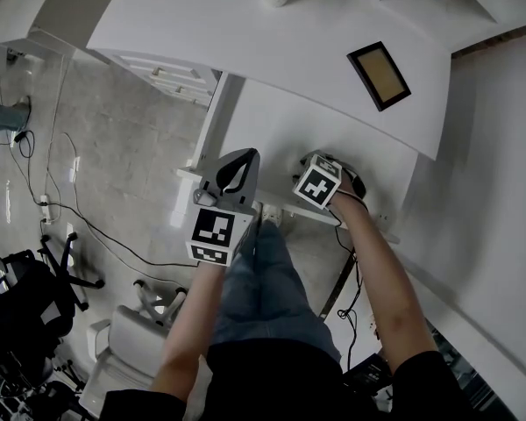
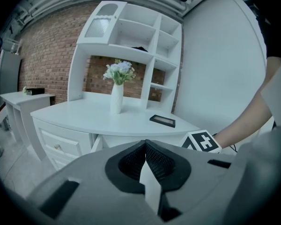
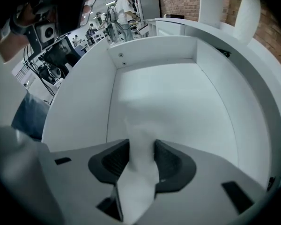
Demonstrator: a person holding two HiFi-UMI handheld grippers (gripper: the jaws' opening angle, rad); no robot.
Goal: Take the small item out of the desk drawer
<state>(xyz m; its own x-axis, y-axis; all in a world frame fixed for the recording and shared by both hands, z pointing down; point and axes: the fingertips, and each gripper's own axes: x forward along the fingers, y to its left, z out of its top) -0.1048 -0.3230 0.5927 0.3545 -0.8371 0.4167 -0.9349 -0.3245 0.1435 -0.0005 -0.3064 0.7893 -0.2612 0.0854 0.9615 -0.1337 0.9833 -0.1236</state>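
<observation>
The white desk drawer [image 1: 276, 130] stands pulled out under the desk top [image 1: 245, 24]. My right gripper [image 1: 326, 163] reaches down into it. In the right gripper view a small, blurred white item [image 3: 139, 144] fills the gap between the dark pads [image 3: 167, 161], and the right gripper [image 3: 141, 156] is shut on it above the drawer's white floor [image 3: 178, 102]. My left gripper [image 1: 237, 172] hovers at the drawer's left front, with its jaws shut and nothing between them [image 2: 145, 146]. The right gripper's marker cube [image 2: 201, 142] shows at the right of the left gripper view.
On the desk top stand a white vase with flowers [image 2: 116, 97] and a dark picture frame [image 1: 379, 75], with a white hutch of shelves [image 2: 131, 41] behind. Side drawers [image 1: 171, 73] are at the left. A black office chair [image 1: 26, 296] and cables [image 1: 70, 191] are on the floor.
</observation>
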